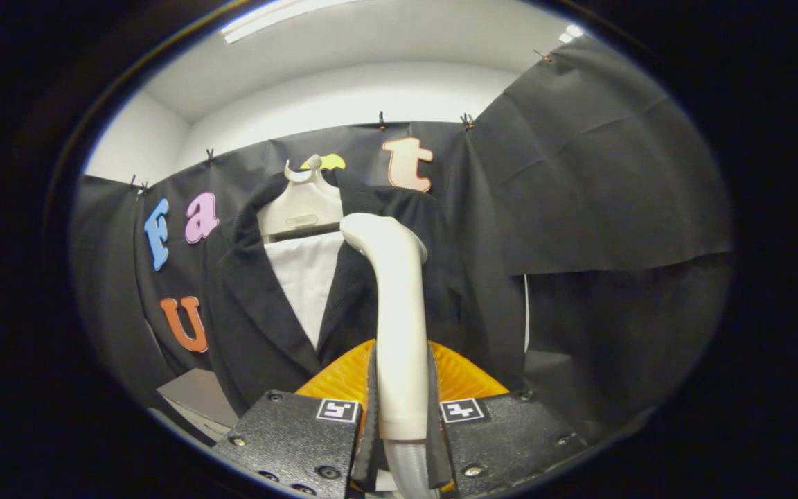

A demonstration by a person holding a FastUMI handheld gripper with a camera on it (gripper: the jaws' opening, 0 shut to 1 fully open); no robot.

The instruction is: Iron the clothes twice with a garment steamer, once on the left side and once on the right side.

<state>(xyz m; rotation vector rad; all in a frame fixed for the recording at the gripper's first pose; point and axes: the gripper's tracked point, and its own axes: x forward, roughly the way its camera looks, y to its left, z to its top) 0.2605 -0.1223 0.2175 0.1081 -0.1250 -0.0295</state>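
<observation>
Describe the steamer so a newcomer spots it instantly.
Start at the black suit jacket hanging on the pale plastic hanger against the booth's cloth wall. In front of it rises the cream plastic garment steamer, gripped between the fingers. Its curved head against dark fabric sets it apart.

The place was a recording booth set up indoors — black cloth (579, 173) was pinned up with small clips (467, 122) as its walls, and plain white room walls (343, 93) with a ceiling strip light (281, 15) showed above it. A dark jacket (253, 305) hung on a pale hanger (302, 204) against the cloth — a staged laundry corner, not a lived-in home.
</observation>
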